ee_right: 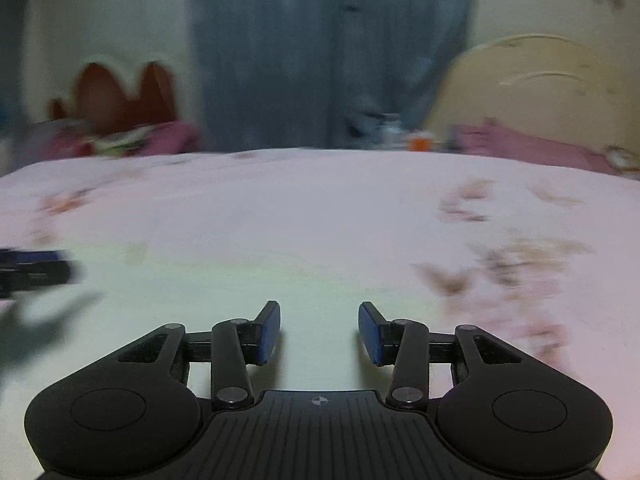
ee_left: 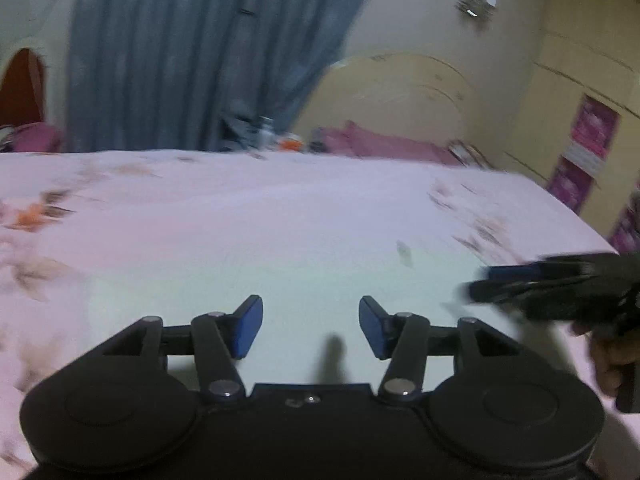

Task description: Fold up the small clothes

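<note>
Left wrist view first, and the left gripper (ee_left: pixel 311 320) is hovering over the bed (ee_left: pixel 280 208). Its black fingers (ee_left: pixel 250 328), tipped with flat blue pads, are standing about half open and gripping nothing. Out to the right, the right gripper (ee_left: pixel 480 282) is showing as a dark blur, with a hand (ee_left: pixel 608 360) wrapping its handle.

Over on the right wrist view, the right gripper (ee_right: pixel 319 328) is matching it, parted about halfway with only bedding between the pads. The left gripper (ee_right: pixel 60 266) is smearing in at the left edge.

Under both tools a smooth, pale patch (ee_left: pixel 280 280) of whitish-green fabric is lying flat on the soft pink floral sheet. It may be the small garment, but the blur is hiding its edges, so I cannot tell its outline, its long axis or which way it is pointing.

Behind the bed, a blue-grey curtain (ee_left: pixel 200 60) is hanging in long vertical folds, a cream headboard (ee_left: pixel 400 92) is curving in an arch, and pink pillows (ee_left: pixel 380 144) are lying at its foot.
</note>
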A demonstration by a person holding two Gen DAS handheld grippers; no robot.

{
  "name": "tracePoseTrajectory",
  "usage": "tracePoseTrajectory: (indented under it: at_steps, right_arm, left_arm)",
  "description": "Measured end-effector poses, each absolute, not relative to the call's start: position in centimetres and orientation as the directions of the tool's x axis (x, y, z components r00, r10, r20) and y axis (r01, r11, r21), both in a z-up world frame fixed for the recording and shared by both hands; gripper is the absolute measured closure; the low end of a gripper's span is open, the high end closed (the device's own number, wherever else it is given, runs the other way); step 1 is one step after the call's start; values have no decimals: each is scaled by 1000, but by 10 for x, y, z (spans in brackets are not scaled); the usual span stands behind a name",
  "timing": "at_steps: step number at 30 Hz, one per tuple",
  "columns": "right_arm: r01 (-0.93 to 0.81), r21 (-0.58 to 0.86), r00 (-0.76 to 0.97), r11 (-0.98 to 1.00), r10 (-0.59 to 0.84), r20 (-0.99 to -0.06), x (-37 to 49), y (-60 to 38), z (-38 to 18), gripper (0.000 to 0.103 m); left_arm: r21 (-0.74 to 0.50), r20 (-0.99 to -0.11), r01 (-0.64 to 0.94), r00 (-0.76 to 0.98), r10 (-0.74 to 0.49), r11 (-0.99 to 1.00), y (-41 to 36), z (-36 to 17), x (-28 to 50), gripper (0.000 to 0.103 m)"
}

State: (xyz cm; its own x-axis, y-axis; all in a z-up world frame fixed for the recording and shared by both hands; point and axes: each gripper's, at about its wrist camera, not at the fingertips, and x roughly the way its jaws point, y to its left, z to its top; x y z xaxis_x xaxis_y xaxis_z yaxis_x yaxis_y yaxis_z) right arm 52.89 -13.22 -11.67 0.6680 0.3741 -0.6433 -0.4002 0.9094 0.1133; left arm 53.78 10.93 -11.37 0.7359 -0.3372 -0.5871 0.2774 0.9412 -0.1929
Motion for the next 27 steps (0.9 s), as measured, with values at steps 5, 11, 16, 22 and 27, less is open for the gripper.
tracePoseTrajectory:
  at_steps: [5,11,16,22,27]
  right_arm:
    - [-486,72,627,871,406,-665,506,-104,-133,60]
    - [-246,7,675,969,177,-717,515,-153,-134,60]
    - [-387,37,680,921,312,-664,485,-126,-108,60]
    - [-444,21,621,896,324,-713,470,-113,-128,60]
    - [-435,69,630,898,358,-689,451,-130,-101,60]
  left_arm:
    - [-117,-642,291,708,-296,950,89,-134,529,52]
    - [-106,-660,194,720,-215,975,123,-126,522,55]
    - [-122,-627,267,726,-283,956,92,-115,507,52]
    - [-109,-659,251,706,-259,962,88,-132,503,53]
    - [-117,-639,248,722,-264,962,88,-117,481,52]
